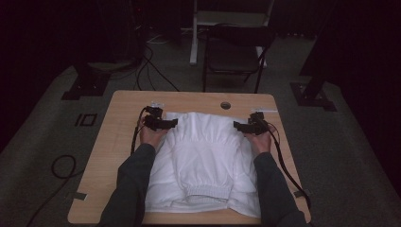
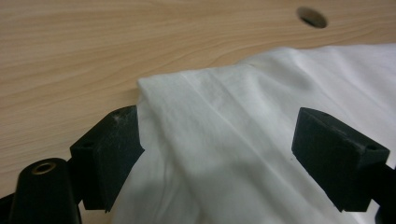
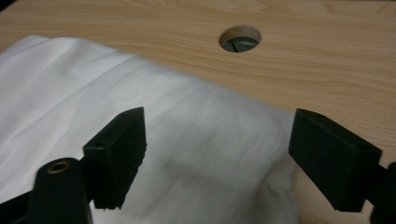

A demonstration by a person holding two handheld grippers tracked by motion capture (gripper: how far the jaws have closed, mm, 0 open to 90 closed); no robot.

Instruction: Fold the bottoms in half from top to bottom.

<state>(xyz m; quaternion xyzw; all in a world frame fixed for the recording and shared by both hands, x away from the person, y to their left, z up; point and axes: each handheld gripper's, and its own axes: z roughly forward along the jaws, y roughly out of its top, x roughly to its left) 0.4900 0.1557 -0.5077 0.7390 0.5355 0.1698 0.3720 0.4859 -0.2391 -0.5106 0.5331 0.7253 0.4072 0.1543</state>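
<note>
A white garment lies spread on the wooden table, with an elastic ribbed band near the front edge. My left gripper hovers at the garment's far left corner. In the left gripper view its jaws stand wide apart over the folded white corner, holding nothing. My right gripper is at the far right corner. In the right gripper view its jaws are also spread wide above the white cloth, which lies loose between them.
A round cable hole sits in the table's far edge, also seen as the hole and the hole. A dark folding chair stands behind the table. Cables run over the floor at the left.
</note>
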